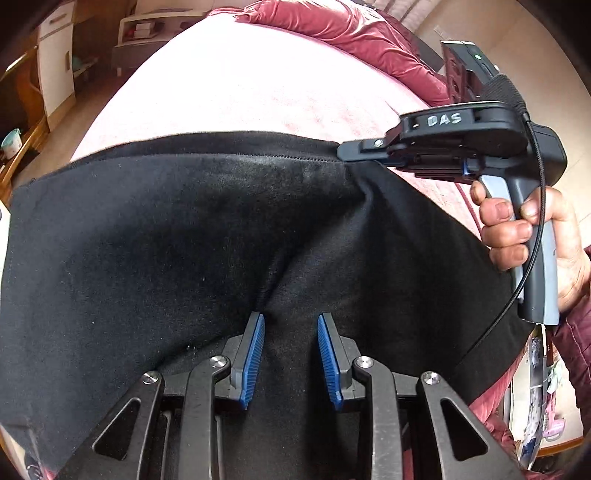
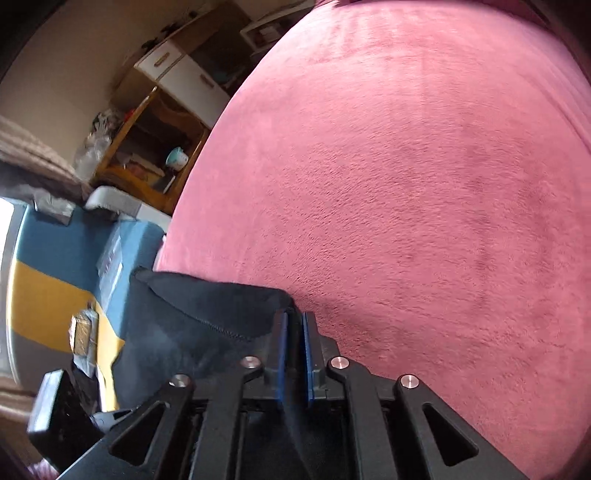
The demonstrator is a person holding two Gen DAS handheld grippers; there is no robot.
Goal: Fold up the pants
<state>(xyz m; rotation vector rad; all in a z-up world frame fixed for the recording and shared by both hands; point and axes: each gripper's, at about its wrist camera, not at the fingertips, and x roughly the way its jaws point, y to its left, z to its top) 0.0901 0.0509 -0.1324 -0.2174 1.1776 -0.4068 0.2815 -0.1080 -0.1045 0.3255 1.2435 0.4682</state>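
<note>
Black pants [image 1: 166, 240] hang stretched over a pink bed cover [image 1: 258, 81], their stitched edge running across the middle of the left wrist view. My left gripper [image 1: 291, 321] has a thick bunch of the black cloth filling the gap between its blue pads, and creases run out from there. My right gripper [image 1: 347, 151], held by a person's hand [image 1: 517, 229], pinches the stitched edge at the right. In the right wrist view that gripper [image 2: 294, 317] has its pads nearly together on a thin fold of the pants [image 2: 207, 306], just over the bed cover [image 2: 406, 166].
A rumpled dark red quilt [image 1: 351, 33] lies at the far side of the bed. Left of the bed stand wooden shelves [image 2: 147, 147] with a cup, white cupboards [image 2: 184, 74], and a blue and yellow surface [image 2: 55, 258].
</note>
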